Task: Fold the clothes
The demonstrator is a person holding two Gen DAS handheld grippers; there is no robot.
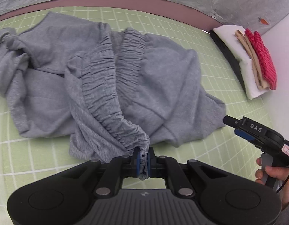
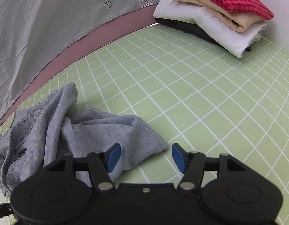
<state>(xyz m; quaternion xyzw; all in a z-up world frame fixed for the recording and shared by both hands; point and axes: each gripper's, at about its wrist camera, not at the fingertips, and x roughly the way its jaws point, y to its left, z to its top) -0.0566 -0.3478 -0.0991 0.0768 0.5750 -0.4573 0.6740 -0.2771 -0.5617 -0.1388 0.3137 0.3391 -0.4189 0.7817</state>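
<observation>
Grey shorts (image 1: 99,78) with a gathered elastic waistband (image 1: 105,82) lie crumpled on the green grid mat (image 1: 210,71). My left gripper (image 1: 143,161) is shut on the near end of the waistband and holds it just above the mat. My right gripper (image 2: 145,157) is open and empty, just above a corner of the grey shorts (image 2: 99,131) at their right side. It also shows in the left wrist view (image 1: 238,126), held by a hand at the right.
A stack of folded clothes (image 2: 215,13), red checked on top, then beige, white and black, sits at the mat's far right corner; it also shows in the left wrist view (image 1: 255,60). A grey printed sheet (image 2: 41,22) lies beyond the mat's far edge.
</observation>
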